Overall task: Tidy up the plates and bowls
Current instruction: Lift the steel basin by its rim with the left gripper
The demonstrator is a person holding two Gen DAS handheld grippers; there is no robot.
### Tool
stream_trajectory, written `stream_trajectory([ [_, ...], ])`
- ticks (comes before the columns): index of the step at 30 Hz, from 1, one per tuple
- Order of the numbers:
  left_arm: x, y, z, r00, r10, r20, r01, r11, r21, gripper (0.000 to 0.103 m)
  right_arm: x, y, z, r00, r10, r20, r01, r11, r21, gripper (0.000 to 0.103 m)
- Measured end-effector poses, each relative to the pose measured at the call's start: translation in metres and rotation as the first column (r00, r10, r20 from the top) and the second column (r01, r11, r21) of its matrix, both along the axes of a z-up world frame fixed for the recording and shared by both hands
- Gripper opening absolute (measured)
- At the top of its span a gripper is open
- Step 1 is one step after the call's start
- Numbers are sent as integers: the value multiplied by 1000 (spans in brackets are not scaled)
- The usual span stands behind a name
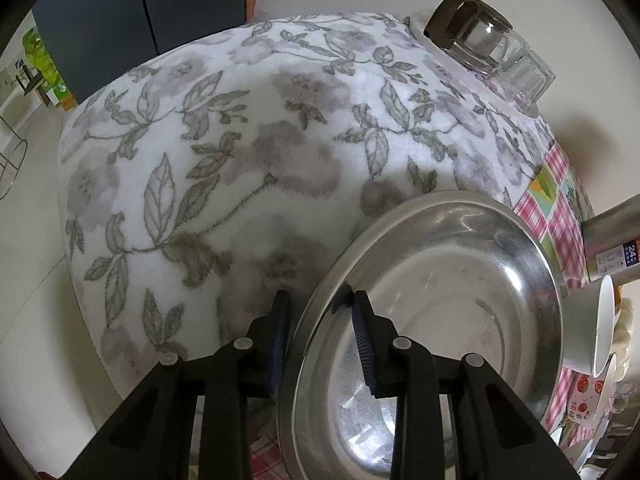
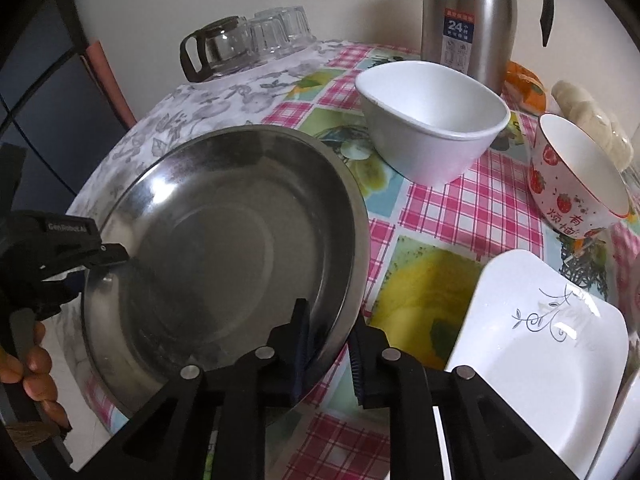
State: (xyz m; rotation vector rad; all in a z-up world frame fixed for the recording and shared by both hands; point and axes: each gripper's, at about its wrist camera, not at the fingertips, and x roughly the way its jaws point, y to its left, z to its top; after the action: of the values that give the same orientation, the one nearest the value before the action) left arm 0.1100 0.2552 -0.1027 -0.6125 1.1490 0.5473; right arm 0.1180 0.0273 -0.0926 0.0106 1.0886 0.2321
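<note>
A large steel plate (image 2: 224, 240) is held above the table by both grippers. My left gripper (image 1: 320, 312) straddles its left rim, one finger under and one over; the plate (image 1: 440, 312) fills the lower right of the left wrist view. My right gripper (image 2: 330, 336) straddles the plate's near right rim. The left gripper also shows in the right wrist view (image 2: 108, 256). A white bowl (image 2: 432, 120), a strawberry-print bowl (image 2: 576, 184) and a white square plate (image 2: 536, 348) stand on the checked tablecloth (image 2: 460, 208).
A steel thermos (image 2: 468, 16) stands at the back. A glass coffee pot (image 2: 216, 48) and upturned glasses (image 2: 280, 28) sit on a floral cloth (image 1: 240, 140) at the back left. An orange object (image 2: 528, 88) and a pale bag (image 2: 592, 120) lie far right.
</note>
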Motion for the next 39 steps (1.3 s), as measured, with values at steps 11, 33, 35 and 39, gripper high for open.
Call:
stream_trajectory([
  [11, 0, -4, 10, 1000, -24, 19, 23, 999, 27, 31, -8, -3, 22, 998, 10, 65, -10, 1000, 7, 20],
  [33, -18, -62, 108, 947, -168, 274, 140, 983, 122, 31, -41, -45, 111, 958, -43, 284, 43, 999, 6, 21],
  [35, -20, -74, 115, 937, -191, 292, 160, 979, 127, 31, -46, -54, 119, 952, -56, 302, 57, 998, 7, 21],
  [39, -22, -96, 127, 918, -237, 317, 202, 969, 140, 31, -58, -76, 135, 941, -87, 326, 85, 996, 22, 21],
])
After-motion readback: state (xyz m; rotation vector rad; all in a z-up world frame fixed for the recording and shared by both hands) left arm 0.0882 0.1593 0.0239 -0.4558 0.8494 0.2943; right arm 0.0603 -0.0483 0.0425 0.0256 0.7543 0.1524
